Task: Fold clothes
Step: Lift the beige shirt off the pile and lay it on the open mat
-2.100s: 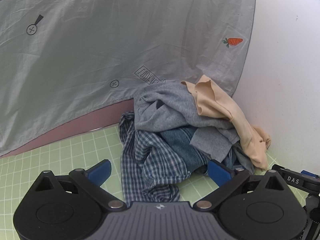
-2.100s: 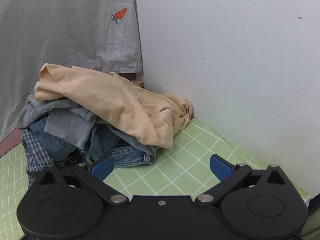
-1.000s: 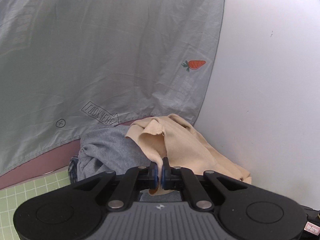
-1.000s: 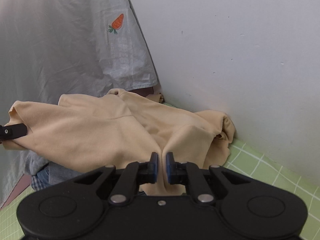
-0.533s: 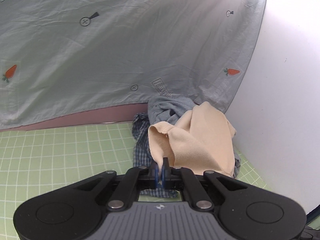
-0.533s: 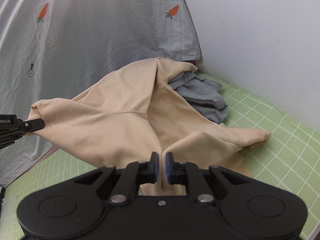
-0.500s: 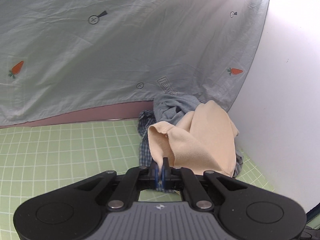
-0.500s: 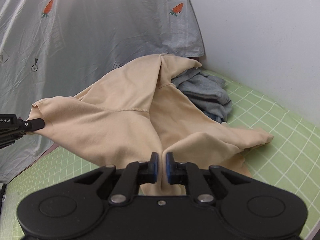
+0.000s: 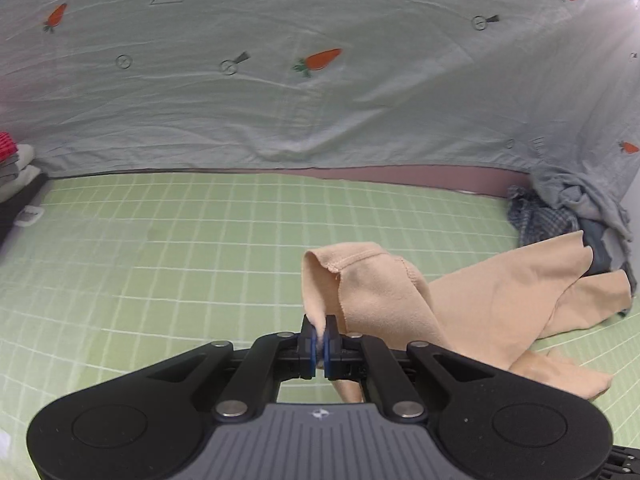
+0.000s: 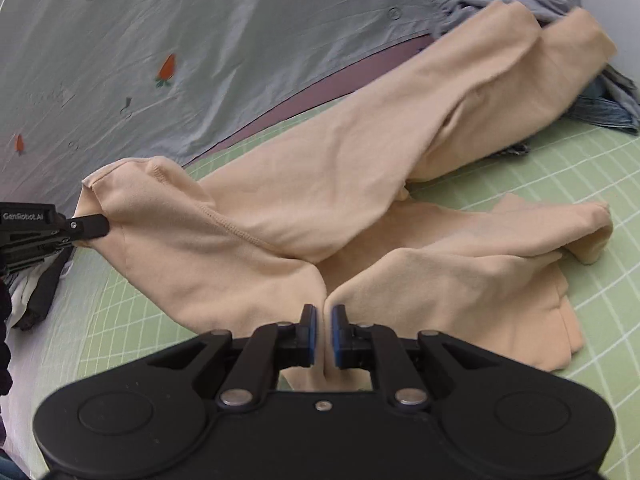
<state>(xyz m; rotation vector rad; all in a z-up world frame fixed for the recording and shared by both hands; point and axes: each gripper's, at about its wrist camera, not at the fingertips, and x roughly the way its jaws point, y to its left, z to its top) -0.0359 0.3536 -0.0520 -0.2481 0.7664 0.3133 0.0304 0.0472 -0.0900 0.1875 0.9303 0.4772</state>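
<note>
**Both tongs clamped on the tan garment, spread over the green mat**

Closest in, the right tongs (image 10: 322, 334) have their blue pads pinched on a fold of the tan garment (image 10: 360, 208), fabric bunched between them. The left tongs (image 9: 320, 344) are squeezed tight on a hemmed corner of the same piece. Only the right wrist view shows both at once: the left tongs (image 10: 86, 226) poke in from the side, holding that corner up off the green grid mat (image 10: 580, 168), with the long tan legs trailing away. The left wrist view gives you the wide bare mat (image 9: 180, 260) instead. Further back, the pile of clothes (image 9: 560, 216) sits in the corner, tan fabric draped onto it. Behind everything hangs the grey carrot-print sheet (image 9: 320, 100).
</note>
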